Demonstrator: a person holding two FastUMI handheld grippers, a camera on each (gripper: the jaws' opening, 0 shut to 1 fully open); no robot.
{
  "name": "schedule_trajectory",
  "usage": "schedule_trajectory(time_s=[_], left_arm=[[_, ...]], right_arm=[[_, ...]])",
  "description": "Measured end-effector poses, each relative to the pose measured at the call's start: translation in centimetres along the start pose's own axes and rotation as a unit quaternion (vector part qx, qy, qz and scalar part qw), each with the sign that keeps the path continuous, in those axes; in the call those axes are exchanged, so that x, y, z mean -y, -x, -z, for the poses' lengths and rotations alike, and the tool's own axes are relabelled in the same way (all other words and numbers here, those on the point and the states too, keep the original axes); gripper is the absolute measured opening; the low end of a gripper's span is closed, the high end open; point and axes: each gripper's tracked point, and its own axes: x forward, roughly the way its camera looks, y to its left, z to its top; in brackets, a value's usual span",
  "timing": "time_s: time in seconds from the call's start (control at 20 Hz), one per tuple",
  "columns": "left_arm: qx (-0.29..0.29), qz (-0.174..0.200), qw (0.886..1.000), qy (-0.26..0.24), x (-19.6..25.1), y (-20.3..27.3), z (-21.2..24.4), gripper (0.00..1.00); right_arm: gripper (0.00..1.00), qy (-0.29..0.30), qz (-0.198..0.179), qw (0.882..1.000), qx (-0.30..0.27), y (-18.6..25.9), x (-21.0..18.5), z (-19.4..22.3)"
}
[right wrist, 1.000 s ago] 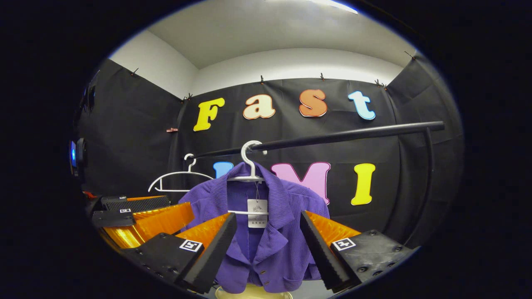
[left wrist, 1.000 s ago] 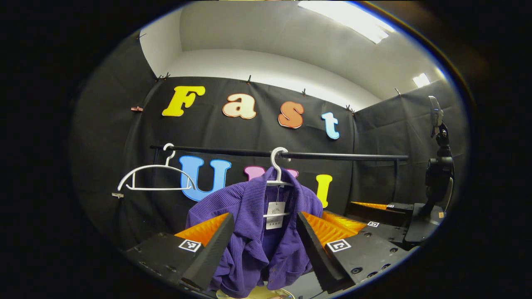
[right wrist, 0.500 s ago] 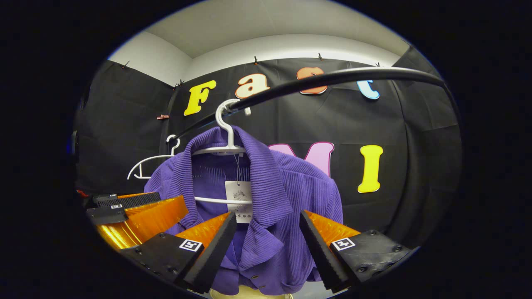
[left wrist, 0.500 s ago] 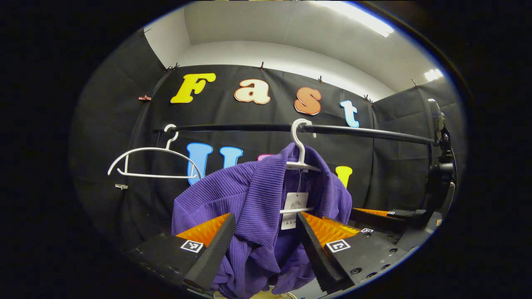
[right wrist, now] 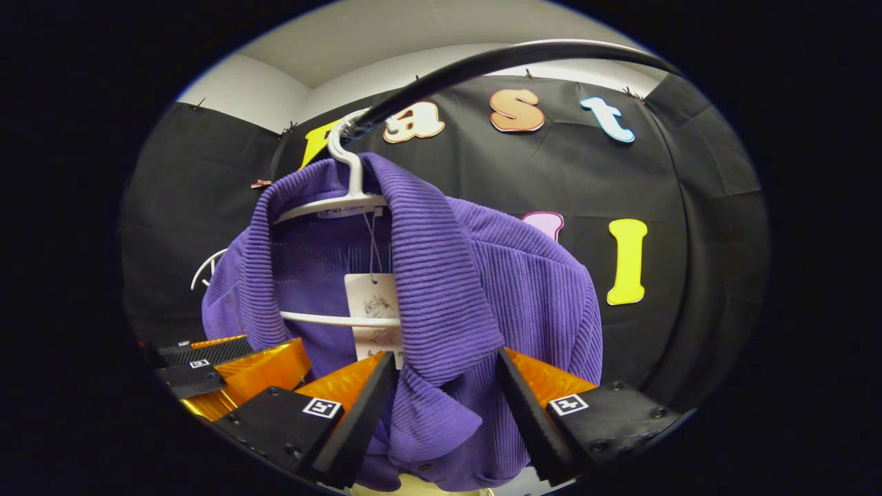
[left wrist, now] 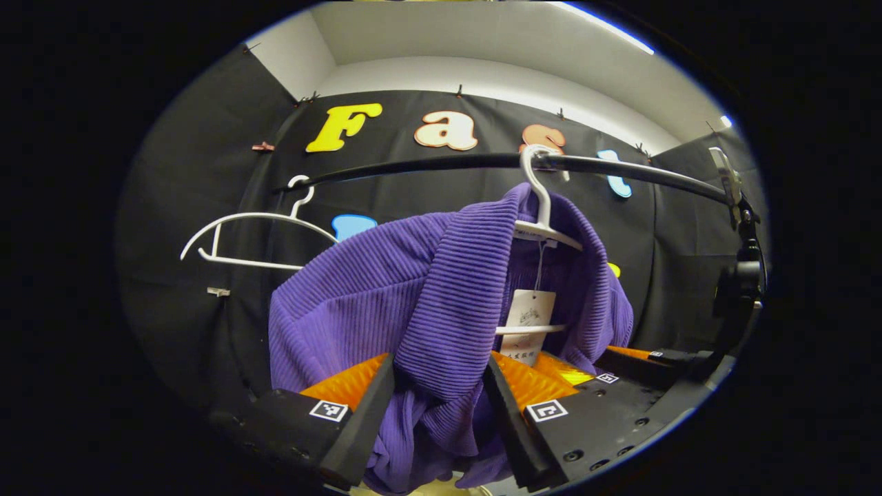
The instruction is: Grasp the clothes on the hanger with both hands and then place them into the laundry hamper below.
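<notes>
A purple ribbed shirt (left wrist: 386, 296) (right wrist: 482, 289) hangs on a white hanger (left wrist: 541, 207) (right wrist: 351, 186) from a black rail (left wrist: 427, 164) (right wrist: 482, 65). A white tag (left wrist: 529, 324) (right wrist: 372, 303) dangles inside the collar. My left gripper (left wrist: 435, 413) is open, its fingers on either side of the shirt's left collar and front. My right gripper (right wrist: 444, 420) is open too, straddling the right collar flap. In the right gripper view the left gripper (right wrist: 227, 362) appears at the lower left. A pale rim of the hamper (right wrist: 420, 488) peeks out under the shirt's hem.
A second, bare white hanger (left wrist: 255, 231) hangs further left on the rail. A black camera stand (left wrist: 741, 275) rises at the right edge of the left gripper view. The booth's black cloth wall stands close behind the rail.
Both grippers have moved forward and up toward the shirt; it now fills the gap between each pair of fingers. The rail and hanger sit higher in both views.
</notes>
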Motion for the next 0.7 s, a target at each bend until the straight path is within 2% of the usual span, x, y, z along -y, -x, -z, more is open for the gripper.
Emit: schedule_trajectory(time_s=[0.05, 0.1, 0.2, 0.25, 0.6, 0.7], left_arm=[[0.008, -0.008, 1.000, 0.007, 0.1, -0.3, -0.1, 0.78], [0.009, -0.009, 1.000, 0.010, 0.3, -0.6, 0.1, 0.77], [-0.001, -0.012, 1.000, 0.010, 0.3, -1.5, 1.0, 0.76], [-0.007, -0.014, 1.000, 0.011, 0.2, -1.7, 1.5, 0.72], [-0.044, -0.019, 0.998, 0.033, -0.4, -2.3, 4.8, 0.70], [-0.063, -0.014, 0.997, 0.034, -0.3, -2.2, 6.0, 0.67]], right_arm=[[0.86, 0.002, -0.001, 1.000, -0.002, -0.2, 0.1, 0.2], [0.83, 0.006, -0.002, 1.000, -0.003, -0.7, 0.3, 0.2], [0.67, 0.015, 0.003, 1.000, -0.007, -0.6, 0.8, 0.7], [0.60, 0.015, 0.002, 1.000, -0.011, -0.6, 0.8, 1.0], [0.61, 0.019, 0.004, 0.999, -0.035, -1.4, 0.8, 3.8], [0.61, 0.023, -0.003, 0.999, -0.037, -1.8, 0.7, 4.4]])
